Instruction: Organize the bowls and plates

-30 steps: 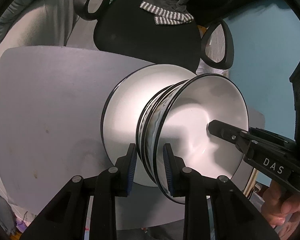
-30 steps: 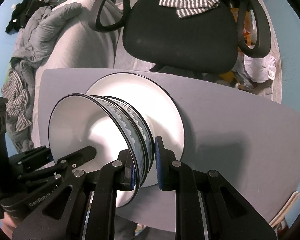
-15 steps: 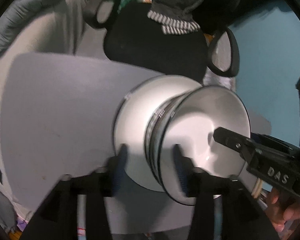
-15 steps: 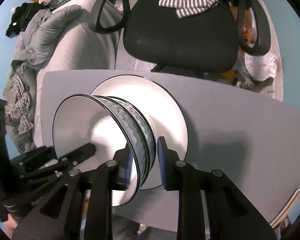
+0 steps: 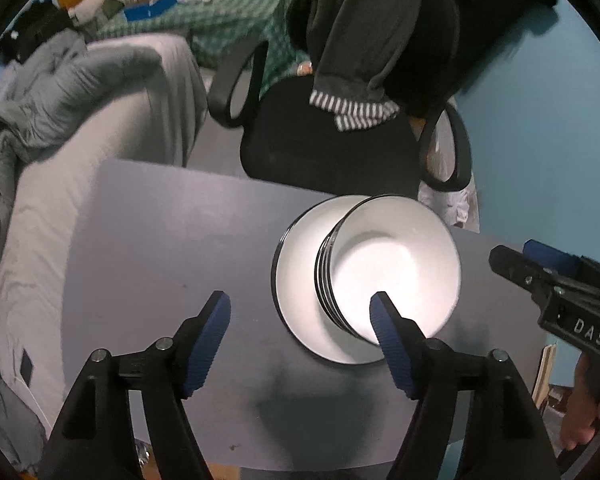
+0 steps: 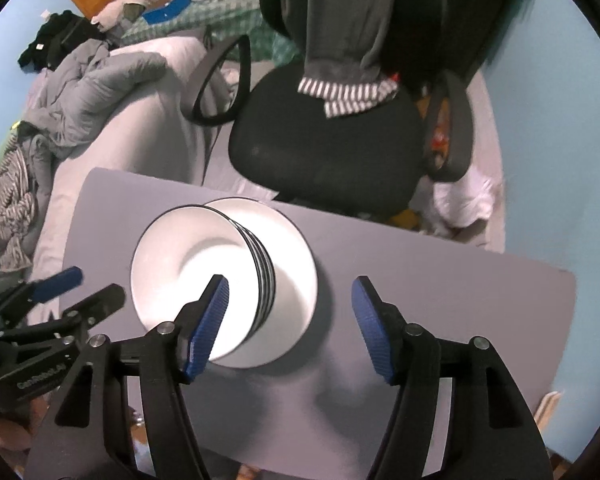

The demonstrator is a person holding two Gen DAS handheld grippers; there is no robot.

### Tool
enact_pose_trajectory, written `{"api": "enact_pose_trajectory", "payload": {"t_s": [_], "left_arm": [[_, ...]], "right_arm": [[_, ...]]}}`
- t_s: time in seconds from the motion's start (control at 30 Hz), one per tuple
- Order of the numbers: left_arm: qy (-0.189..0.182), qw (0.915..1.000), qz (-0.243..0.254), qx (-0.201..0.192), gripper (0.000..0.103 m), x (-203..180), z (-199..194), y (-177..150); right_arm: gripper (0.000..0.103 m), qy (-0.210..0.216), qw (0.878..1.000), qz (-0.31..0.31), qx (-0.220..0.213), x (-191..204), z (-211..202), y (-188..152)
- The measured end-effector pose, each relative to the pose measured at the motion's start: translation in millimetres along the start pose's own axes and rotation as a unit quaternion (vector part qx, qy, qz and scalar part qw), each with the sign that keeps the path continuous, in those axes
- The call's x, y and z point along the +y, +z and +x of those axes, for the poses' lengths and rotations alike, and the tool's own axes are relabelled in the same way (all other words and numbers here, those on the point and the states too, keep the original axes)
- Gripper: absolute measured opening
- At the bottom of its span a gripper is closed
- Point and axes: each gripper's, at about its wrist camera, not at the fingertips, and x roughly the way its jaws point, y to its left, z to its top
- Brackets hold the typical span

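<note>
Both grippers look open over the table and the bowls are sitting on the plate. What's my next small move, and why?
Probably back both grippers away. The left gripper and right gripper are wide open and hold nothing, while the nested bowls sit on the plate on the gray table. No other dishes show, so nothing else seems to need stacking.

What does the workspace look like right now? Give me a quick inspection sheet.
Surface: grey table, bare apart from the dishes.
Job's things: stack of bowls nested on a white plate, left of centre in the right wrist view.
Clutter: nothing seen on the table.
Grippers: left gripper and right gripper both open, holding nothing, above the table.
Cables: nothing seen.
Surroundings: black office chair with a striped garment behind the table; bed with a grey jacket to the left; blue walls.
</note>
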Motion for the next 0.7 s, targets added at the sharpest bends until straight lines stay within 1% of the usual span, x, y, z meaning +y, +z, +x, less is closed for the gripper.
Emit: {"api": "enact_pose_trajectory", "payload": {"t_s": [0.07,0.2,0.3,0.4,0.53,0.6,0.7], "left_arm": [[0.002,0.9998,0.014,-0.014,0.08,-4,-15,-5],[0.012,0.9989,0.034,-0.031,0.08,-10,-41,-18],[0.002,0.9982,0.042,-0.042,0.082,-12,-60,-27],[-0.01,0.998,0.042,-0.046,0.083,-16,-74,-33],[-0.014,0.9973,0.034,-0.064,0.083,-18,-92,-39],[-0.014,0.9965,0.036,-0.074,0.083,-19,-104,-40],[-0.012,0.9942,0.035,-0.101,0.084,-21,-124,-43]], "right_arm": [[0.064,-0.012,1.0,-0.003,-0.014,0,-16,-5],[0.064,-0.02,0.999,0.011,-0.044,-6,-45,-13],[0.065,-0.021,0.998,0.016,-0.064,-8,-66,-21],[0.066,-0.027,0.996,0.012,-0.086,-6,-86,-26],[0.066,-0.04,0.992,-0.002,-0.118,1,-111,-35],[0.066,-0.043,0.991,-0.006,-0.13,4,-122,-41],[0.066,-0.042,0.989,-0.007,-0.144,6,-137,-50]]}}
